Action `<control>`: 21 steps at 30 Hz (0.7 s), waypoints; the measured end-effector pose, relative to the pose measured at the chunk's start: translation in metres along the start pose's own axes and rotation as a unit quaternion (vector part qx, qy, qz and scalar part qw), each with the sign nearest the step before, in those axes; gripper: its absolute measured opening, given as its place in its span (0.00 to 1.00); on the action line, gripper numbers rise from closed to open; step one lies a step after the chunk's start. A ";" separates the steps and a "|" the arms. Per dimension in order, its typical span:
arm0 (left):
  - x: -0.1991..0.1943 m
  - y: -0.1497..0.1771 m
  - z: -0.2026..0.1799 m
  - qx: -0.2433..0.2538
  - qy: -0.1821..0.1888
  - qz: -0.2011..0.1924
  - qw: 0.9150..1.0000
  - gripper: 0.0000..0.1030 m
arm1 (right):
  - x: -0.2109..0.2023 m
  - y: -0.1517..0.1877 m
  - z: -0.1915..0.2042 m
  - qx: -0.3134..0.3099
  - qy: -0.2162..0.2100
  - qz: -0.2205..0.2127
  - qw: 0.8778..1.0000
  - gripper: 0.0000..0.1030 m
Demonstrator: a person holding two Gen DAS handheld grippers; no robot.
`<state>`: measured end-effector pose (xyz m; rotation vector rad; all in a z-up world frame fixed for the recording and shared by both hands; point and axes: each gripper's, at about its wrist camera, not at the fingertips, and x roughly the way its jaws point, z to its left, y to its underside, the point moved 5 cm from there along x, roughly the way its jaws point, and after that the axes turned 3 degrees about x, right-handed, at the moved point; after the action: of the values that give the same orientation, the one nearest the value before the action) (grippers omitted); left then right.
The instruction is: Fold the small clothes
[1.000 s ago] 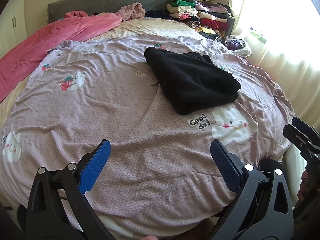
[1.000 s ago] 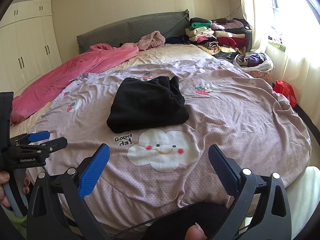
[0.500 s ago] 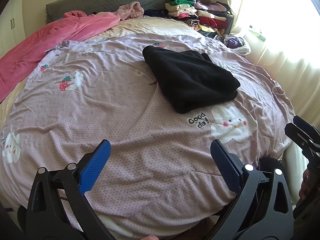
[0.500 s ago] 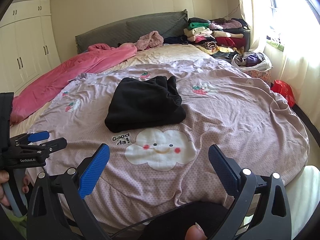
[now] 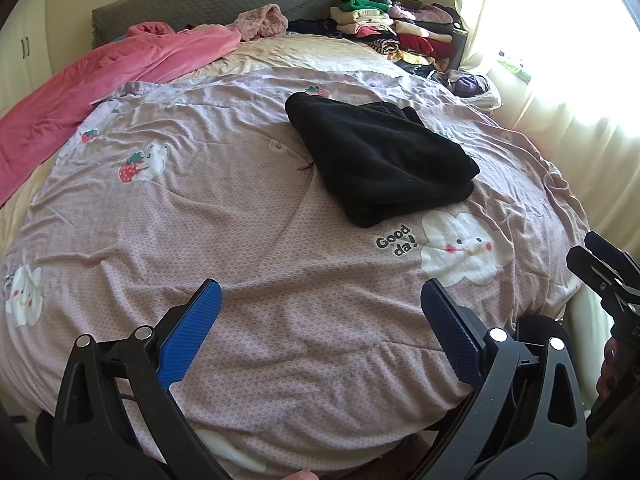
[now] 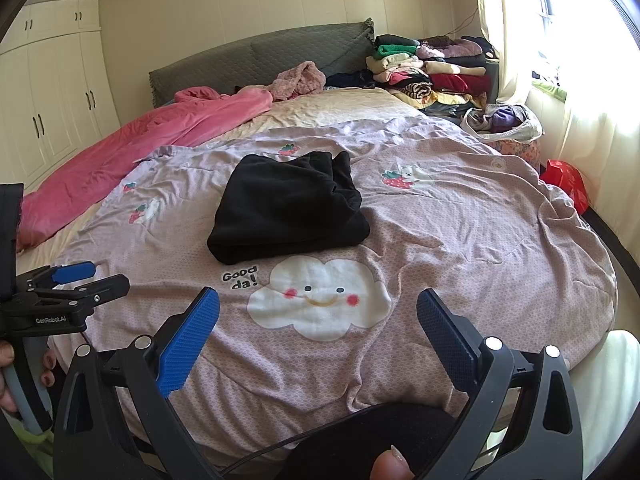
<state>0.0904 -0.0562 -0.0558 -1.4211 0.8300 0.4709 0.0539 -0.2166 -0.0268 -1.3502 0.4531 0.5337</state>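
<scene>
Left tongs: our left tongs (image 5: 320,312) stand wide apart at the bottom of the left wrist view, nothing between the blue pads, hanging over the near edge of the bed.

Right tongs: our right tongs (image 6: 318,312) gape just as wide at the bottom of the right wrist view and carry nothing.

Garment: the black garment (image 5: 380,164) lies folded into a thick rectangle, centre-right in the left view and centre in the right view, on the lilac quilt (image 5: 200,208). Its near fold sits just above the "Good da!" lettering (image 6: 240,277) and the smiling cloud print (image 6: 318,300).

What has changed: over the last second the garment has slid only slightly in both views, and it reads a touch higher and further off; we take this as our tongs drawing back a little. The tongs were open and empty then as well.

Meaning for the task: we judge this piece finished and released, with no fold left in hand.

Next move: probably fetching another small item. The stacked clothes (image 6: 424,72) at the upper right beside the headboard look already sorted; the pink fluffy item (image 6: 298,80) near the headboard looks unfolded.

Risk: the stack leans loosely near the window.
</scene>
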 end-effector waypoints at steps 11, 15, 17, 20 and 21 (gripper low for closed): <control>-0.001 0.000 -0.005 0.006 0.010 0.002 1.000 0.91 | 0.002 0.002 -0.003 0.005 0.009 0.000 1.000 0.96; 0.000 0.002 -0.005 0.005 0.010 0.015 1.000 0.91 | 0.002 0.003 -0.009 0.015 0.017 0.000 1.000 0.96; 0.003 0.003 0.003 -0.002 0.005 0.023 1.000 0.91 | 0.001 0.003 -0.017 0.025 0.028 -0.001 0.999 0.96; 0.007 -0.001 0.027 -0.023 -0.006 0.024 0.999 0.91 | -0.006 0.005 -0.040 0.053 0.056 -0.011 0.997 0.96; 0.008 -0.005 0.044 -0.040 -0.016 0.018 0.999 0.91 | -0.010 0.006 -0.055 0.071 0.073 -0.016 0.995 0.96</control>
<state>0.1085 -0.0152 -0.0607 -1.4704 0.8199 0.5599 0.0422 -0.2710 -0.0344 -1.2627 0.5760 0.3707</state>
